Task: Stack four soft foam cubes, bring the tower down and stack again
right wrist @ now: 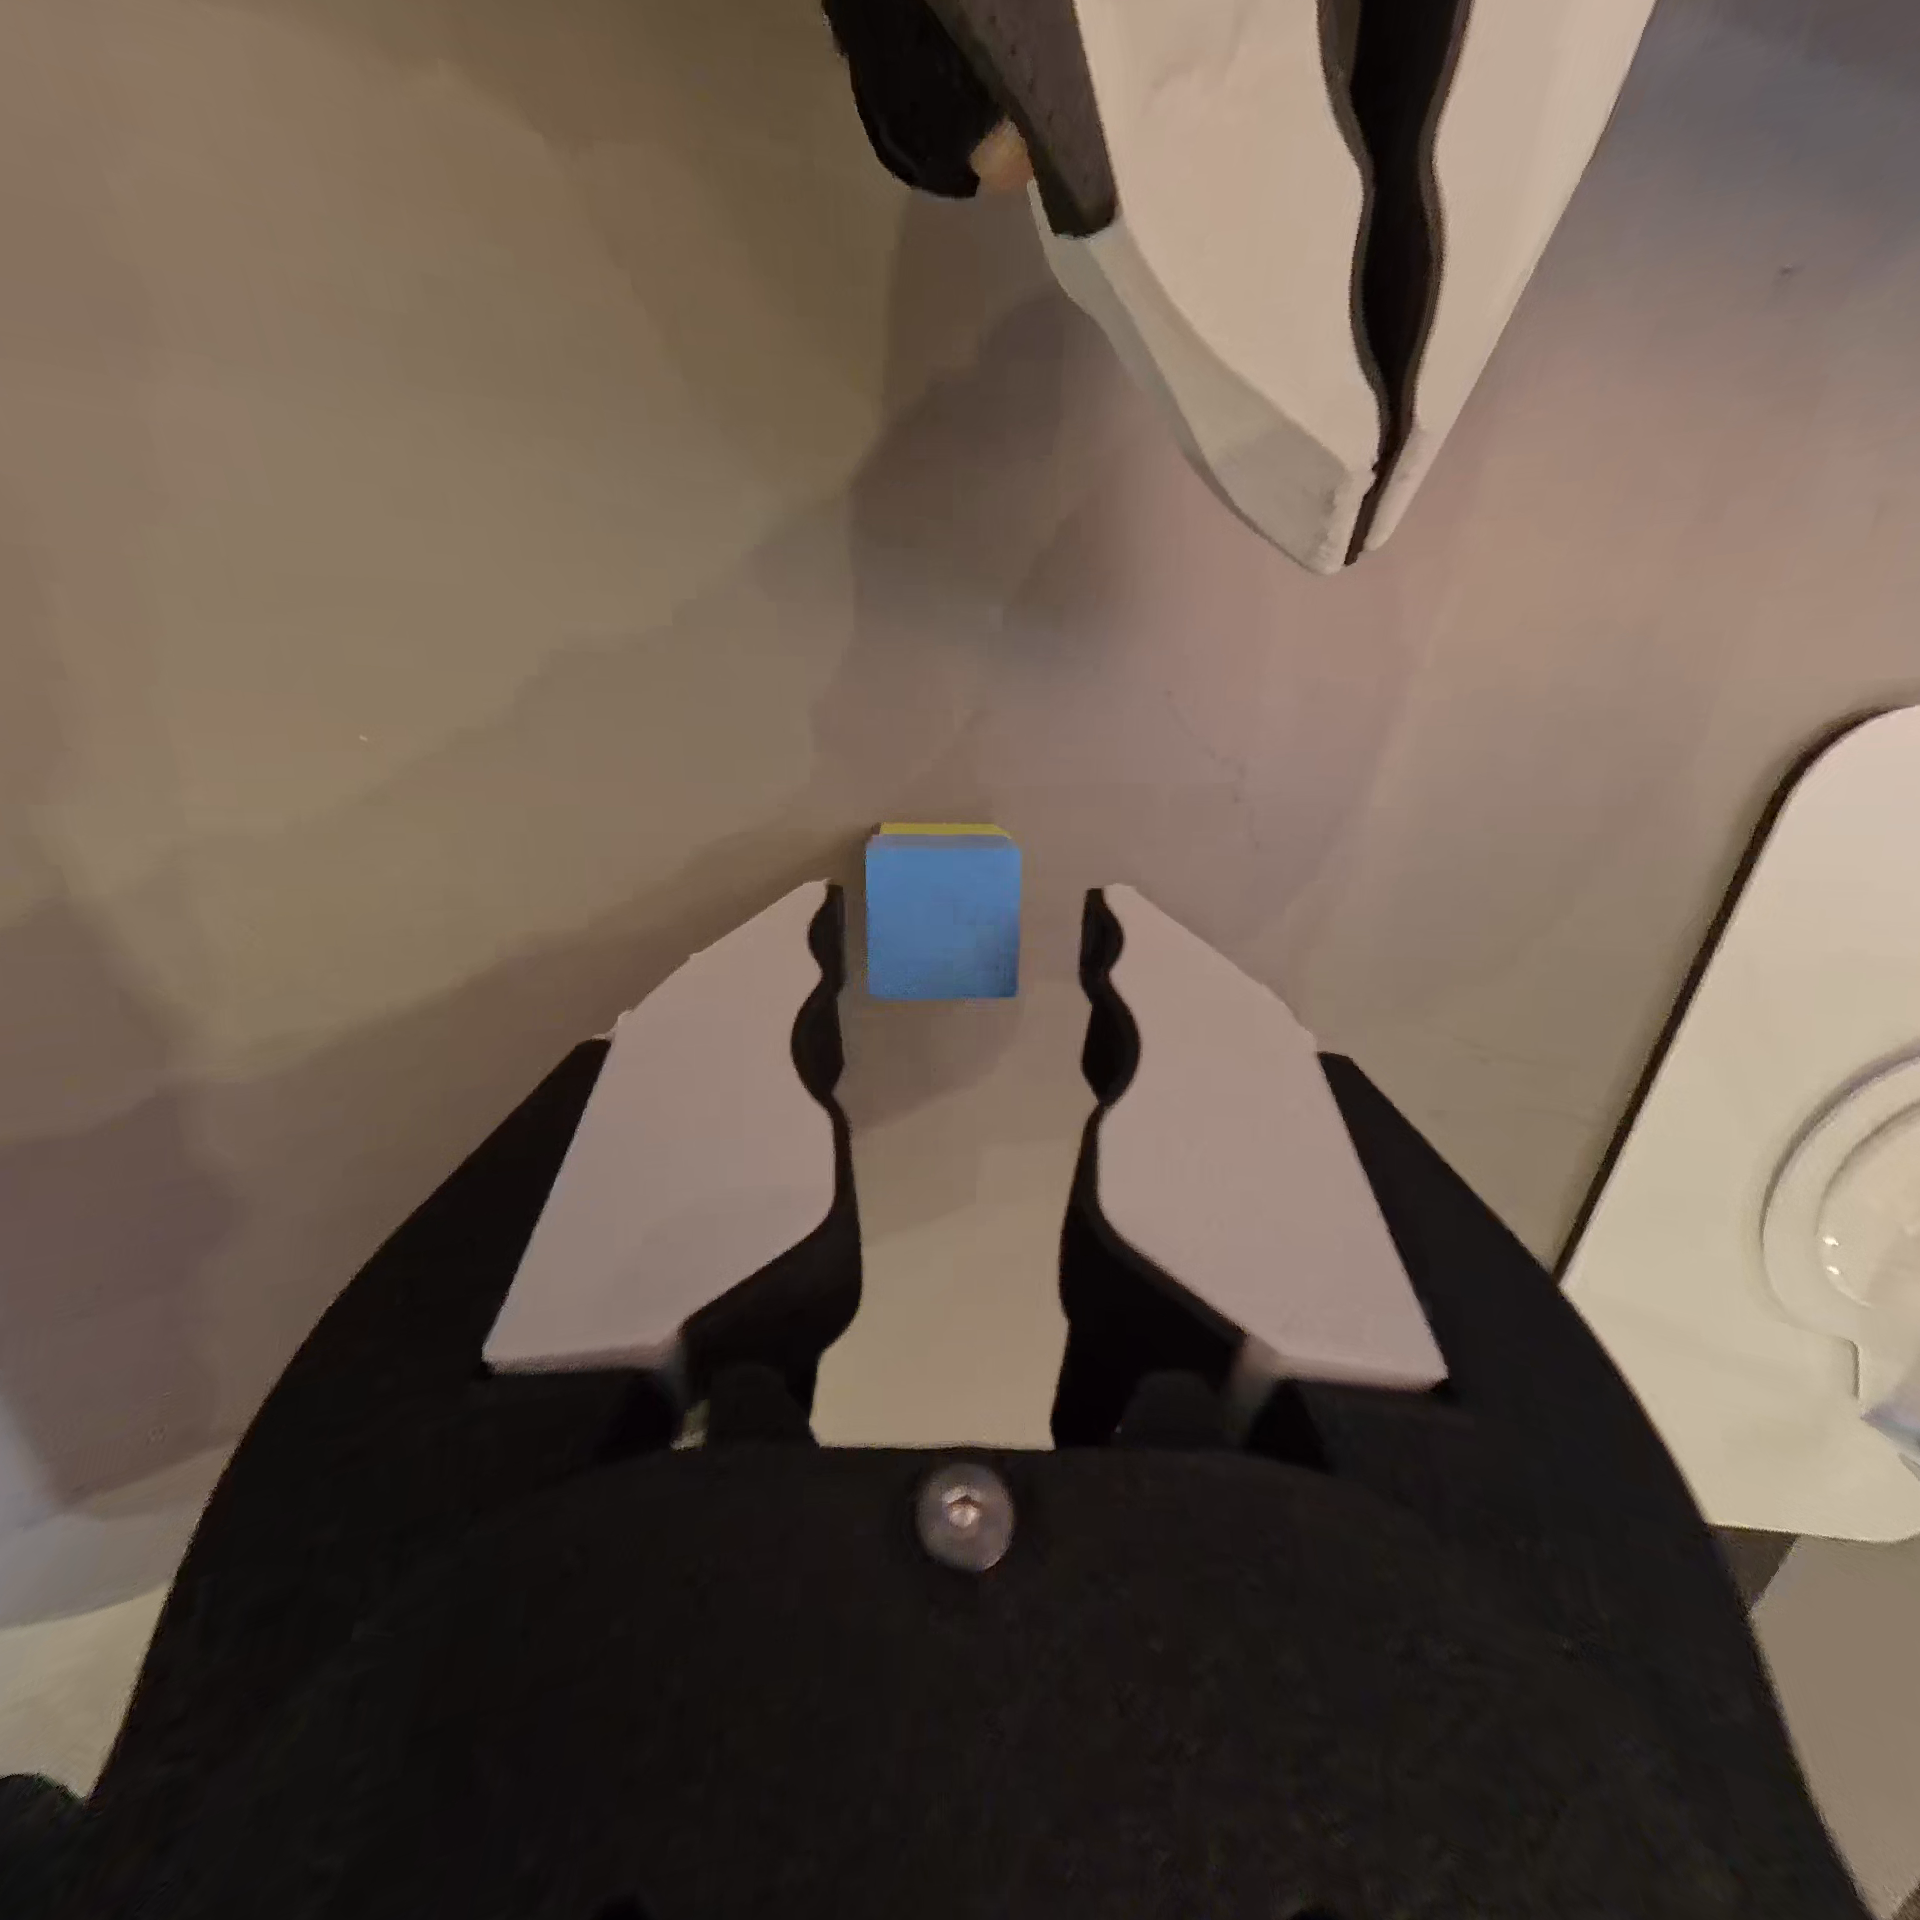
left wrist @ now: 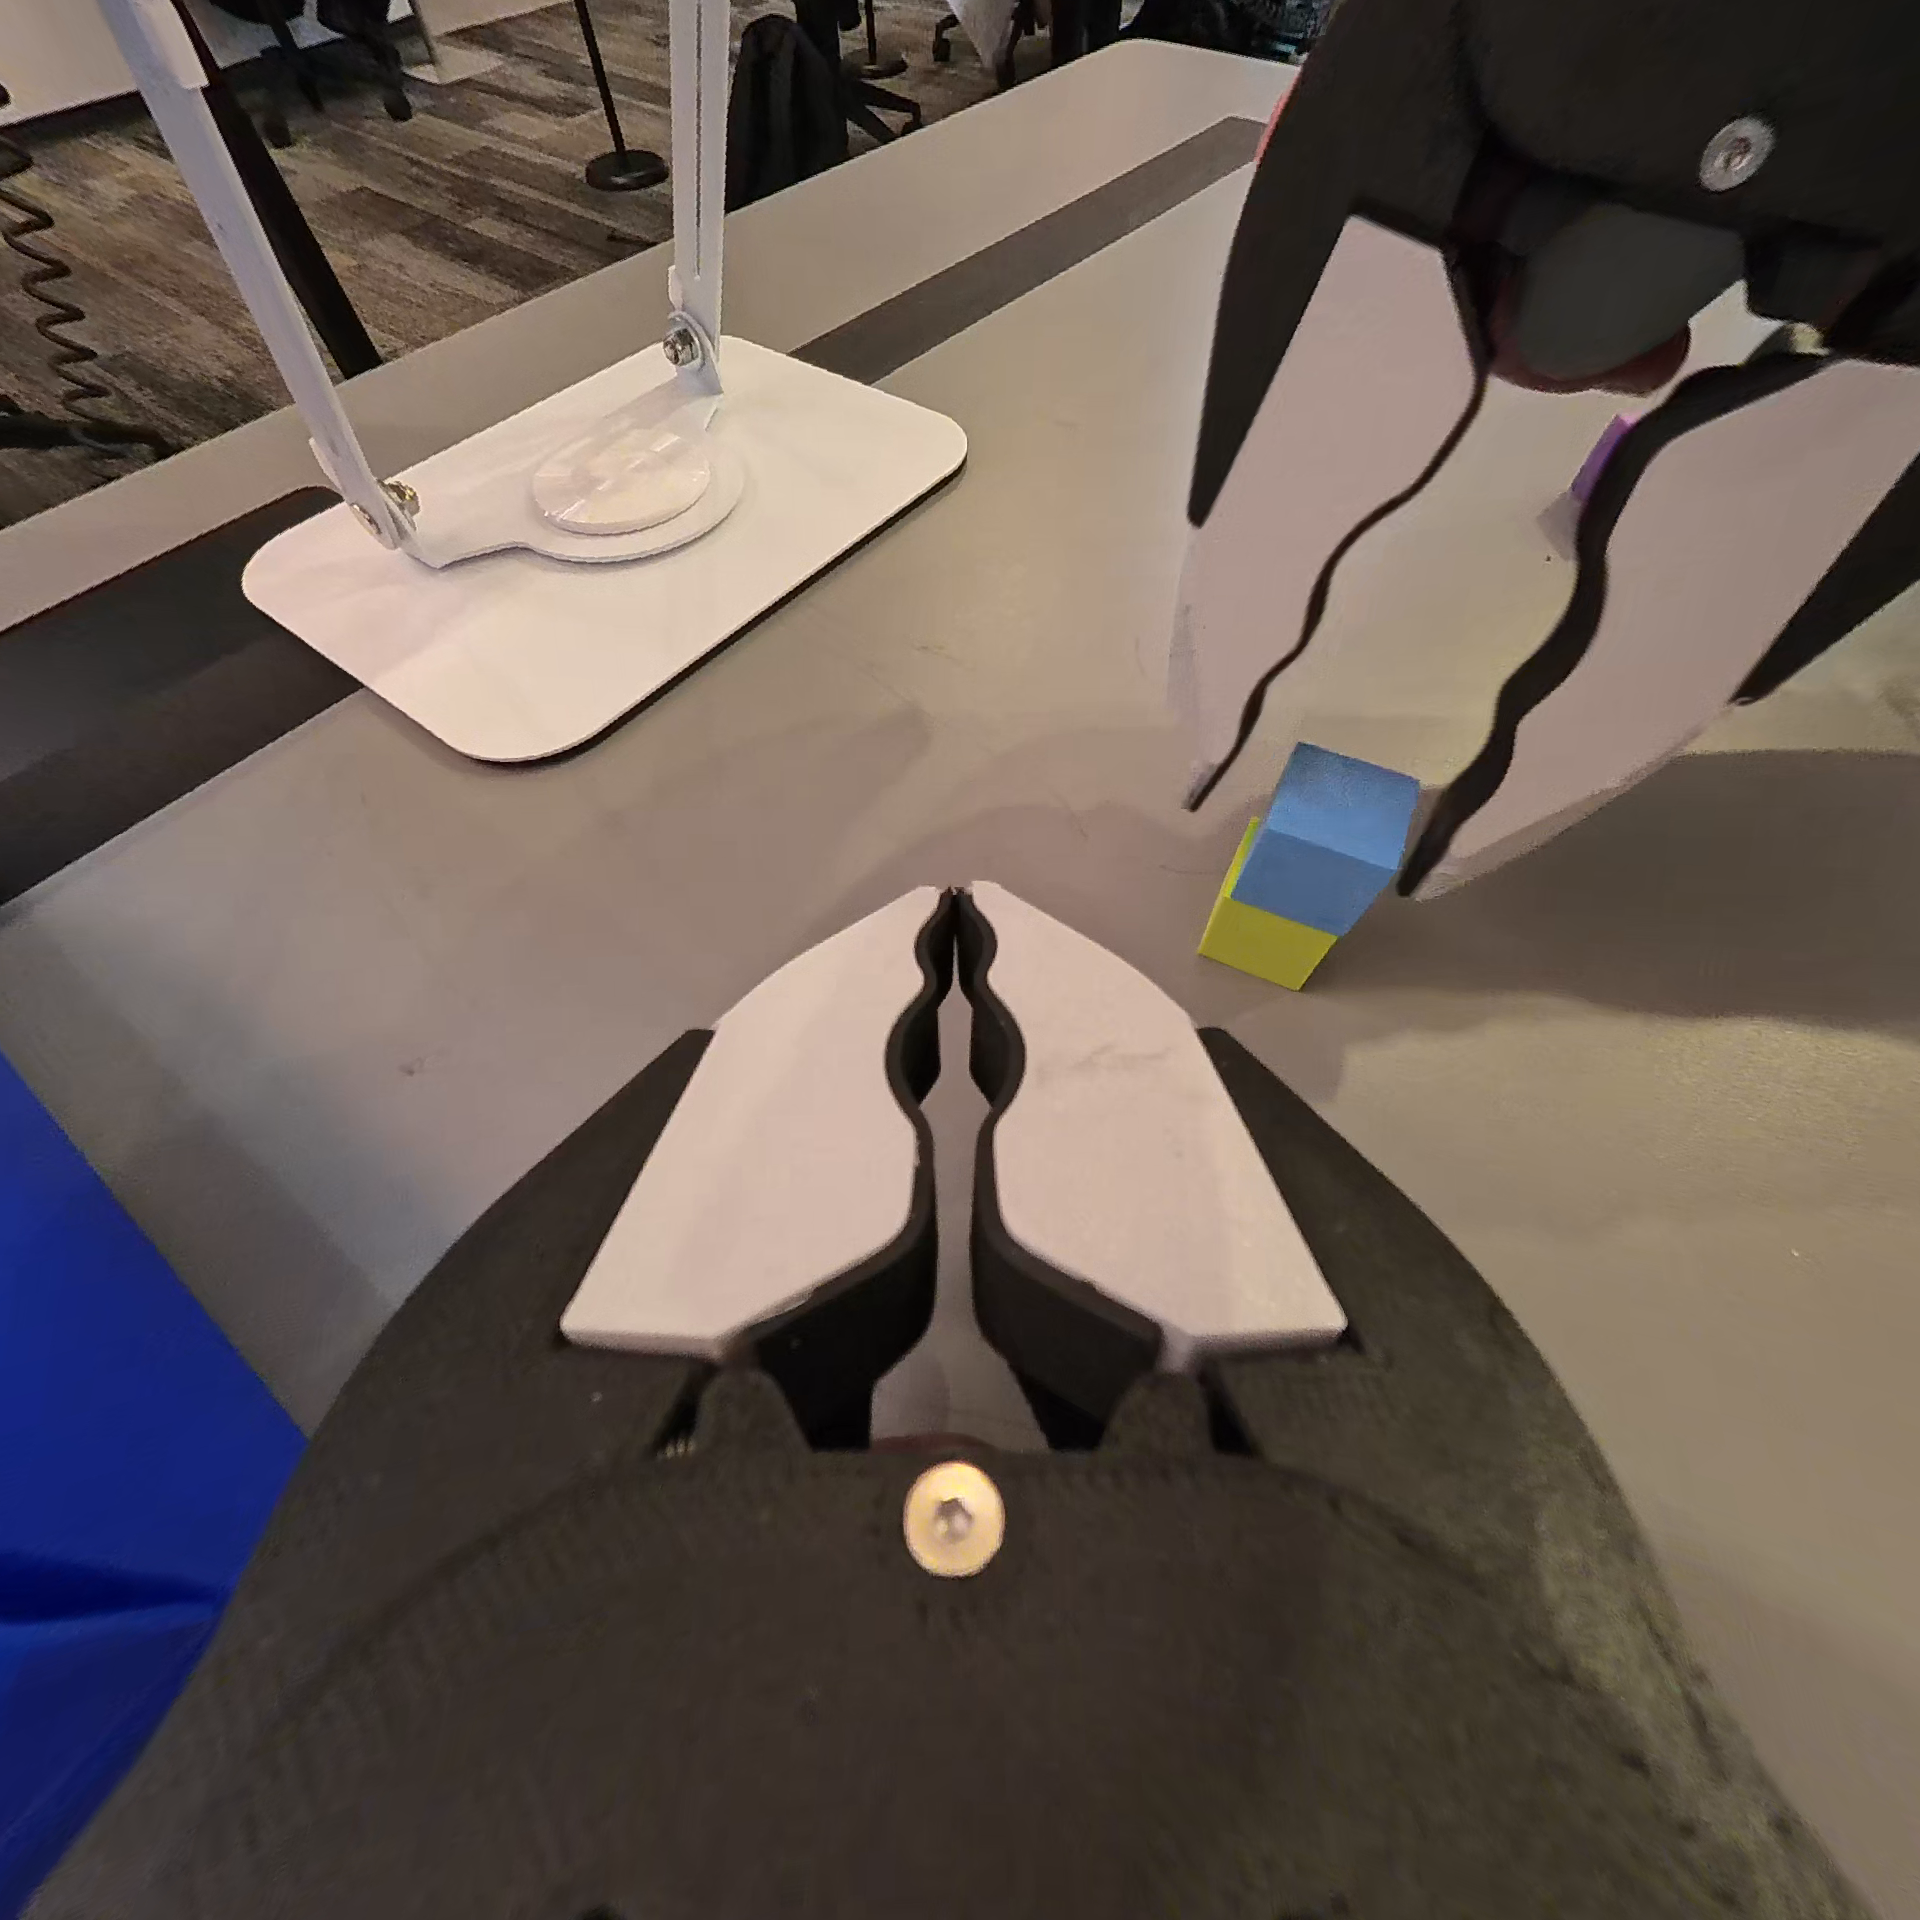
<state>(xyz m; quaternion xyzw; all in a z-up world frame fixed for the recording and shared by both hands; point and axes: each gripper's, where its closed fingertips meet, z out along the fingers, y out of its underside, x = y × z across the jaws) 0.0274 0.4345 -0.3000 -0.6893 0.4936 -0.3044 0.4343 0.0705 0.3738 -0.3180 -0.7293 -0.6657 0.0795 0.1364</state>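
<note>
Two cubes stacked on the grey table [left wrist: 727, 831] — blue cube [left wrist: 1325, 852] on top of the yellow cube [left wrist: 1262, 940], sitting a little askew, so a strip of yellow shows along one edge. Right gripper [right wrist: 956, 904] poised directly above the pair, fingers spread wide, one on each side of the blue cube with a clear gap on both sides; not touching it, nothing gripped. Left gripper [left wrist: 956, 891] held off to one side of the stack, fingers pressed together at the tips, with nothing between them. Same closed tips visible from the right wrist view, well apart from the cubes. A sliver of a purple cube [left wrist: 1600, 462] lying farther back on the table, mostly hidden behind a finger of the right gripper. White stand base [left wrist: 623, 582] resting on the table, away from the stack — two white struts rising from it.
</note>
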